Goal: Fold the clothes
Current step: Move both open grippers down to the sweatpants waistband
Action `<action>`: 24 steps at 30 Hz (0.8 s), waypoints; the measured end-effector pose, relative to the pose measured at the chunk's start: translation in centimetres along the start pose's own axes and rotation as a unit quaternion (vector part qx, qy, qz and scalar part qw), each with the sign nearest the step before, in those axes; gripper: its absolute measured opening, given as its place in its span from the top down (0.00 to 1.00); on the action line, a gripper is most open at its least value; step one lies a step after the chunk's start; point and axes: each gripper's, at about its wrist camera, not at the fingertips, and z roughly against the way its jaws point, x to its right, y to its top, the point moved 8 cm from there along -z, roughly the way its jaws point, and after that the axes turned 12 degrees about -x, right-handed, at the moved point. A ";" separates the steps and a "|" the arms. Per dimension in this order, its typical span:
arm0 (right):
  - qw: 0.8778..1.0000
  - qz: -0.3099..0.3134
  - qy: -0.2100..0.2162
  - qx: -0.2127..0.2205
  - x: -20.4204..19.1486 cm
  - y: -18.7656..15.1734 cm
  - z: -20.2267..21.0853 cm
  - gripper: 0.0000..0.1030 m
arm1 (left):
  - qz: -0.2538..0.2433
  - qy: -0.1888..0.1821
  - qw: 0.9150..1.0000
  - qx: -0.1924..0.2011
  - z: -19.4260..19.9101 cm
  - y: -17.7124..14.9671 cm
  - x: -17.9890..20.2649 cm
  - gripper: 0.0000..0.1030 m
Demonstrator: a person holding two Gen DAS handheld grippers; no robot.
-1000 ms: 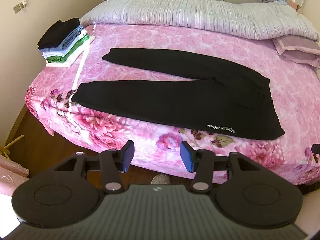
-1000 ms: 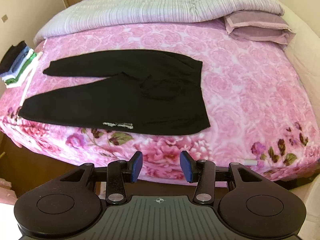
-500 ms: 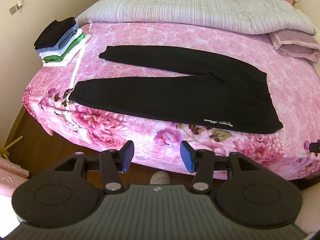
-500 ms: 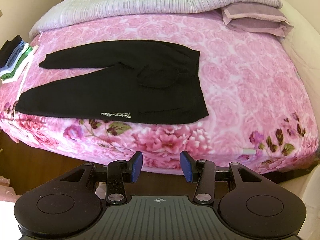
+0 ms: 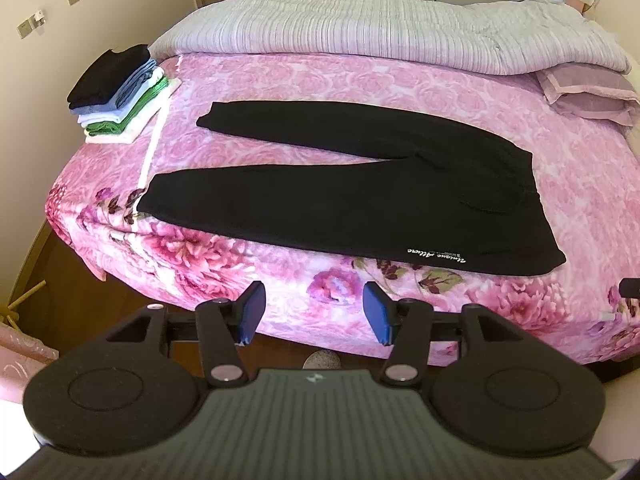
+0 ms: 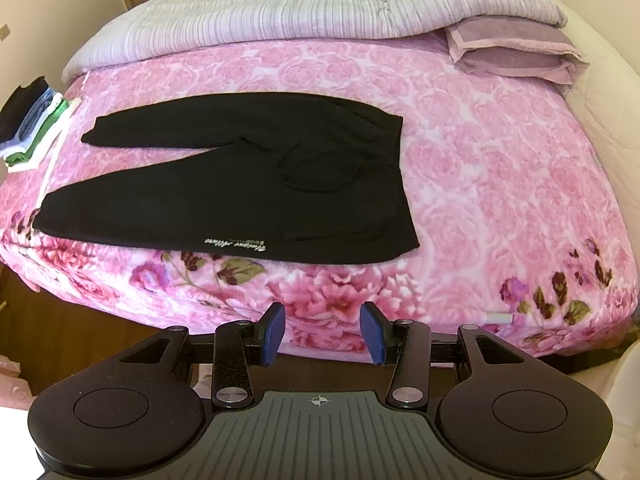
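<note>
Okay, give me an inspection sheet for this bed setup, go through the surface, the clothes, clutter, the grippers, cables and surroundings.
Surface: bed covered by a pink rose-print blanket, draping over the near edge.
Job's things: black trousers with white script lettering spread flat, legs apart, waistband to the right; stack of folded clothes, black on top, at the far left corner.
Clutter: rumpled lilac striped quilt along the far side; mauve pillow at the far right.
Grippers: left gripper open, empty, short of the bed edge; right gripper open, empty, likewise.
Cables: nothing seen.
Surroundings: brown wooden floor, cream wall with switch plates, cupboard doors behind the bed.
</note>
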 end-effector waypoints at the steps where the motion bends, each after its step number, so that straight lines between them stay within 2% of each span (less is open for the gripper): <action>1: 1.000 -0.001 -0.001 0.002 0.1 0.2 0.0 0.56 | 0.001 0.002 1.000 0.003 0.0 0.4 -0.2 0.52; 5: 1.000 -0.008 -0.007 0.013 0.9 1.1 0.2 0.56 | 0.008 0.006 1.000 0.018 -0.1 2.7 -1.6 0.50; 8: 0.999 -0.021 -0.011 0.022 1.7 2.0 0.0 0.56 | 0.008 0.009 0.999 0.033 -0.3 5.1 -2.3 0.44; 13: 0.998 -0.052 -0.010 0.035 3.1 4.1 -0.5 0.56 | -0.005 -0.010 0.999 0.044 -2.1 9.8 -2.2 0.41; 18: 0.994 -0.096 -0.011 0.053 4.8 8.1 -1.5 0.56 | -0.035 -0.033 0.998 0.039 -5.9 15.9 -1.5 0.41; 22: 0.985 -0.150 0.024 0.081 5.6 12.6 -2.7 0.56 | -0.064 -0.054 0.996 0.035 -9.2 21.2 -0.8 0.41; 24: 0.984 -0.151 0.016 0.092 5.6 14.9 -3.4 0.56 | -0.082 -0.067 0.994 0.031 -11.2 24.0 -0.3 0.41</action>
